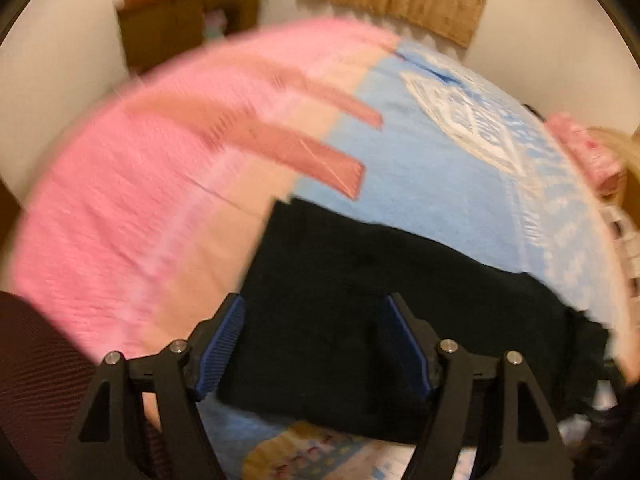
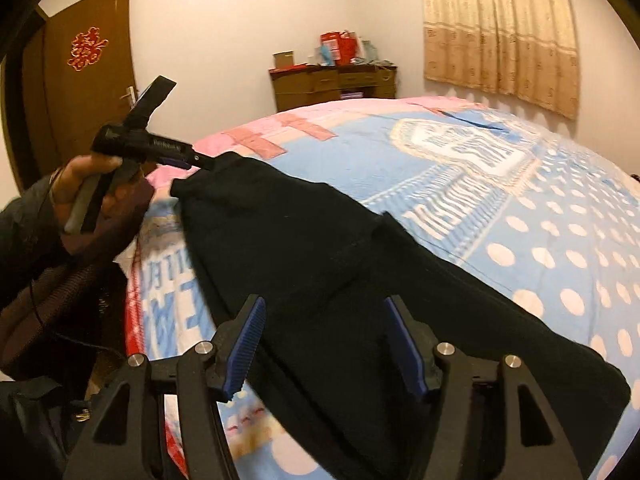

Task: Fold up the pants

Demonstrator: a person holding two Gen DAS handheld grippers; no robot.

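My right tongs (image 2: pixel 324 344) stand released, blue pads apart above the black pants (image 2: pixel 320 256), gripping nothing. My left tongs (image 1: pixel 312 344) also spread, nothing clamped; from the right view their tip (image 2: pixel 204 162) sits at the far corner of the pants, contact uncertain. Pants lie flat beneath and ahead of both tongs, on the bed's blue-and-pink quilt (image 2: pixel 500 208). Beyond: brown dresser (image 2: pixel 334 82), curtain (image 2: pixel 500 32), door (image 2: pixel 86 76).

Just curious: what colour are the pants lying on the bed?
Plain black pants, seen best in the right wrist view, against the blue and pink bedspread.
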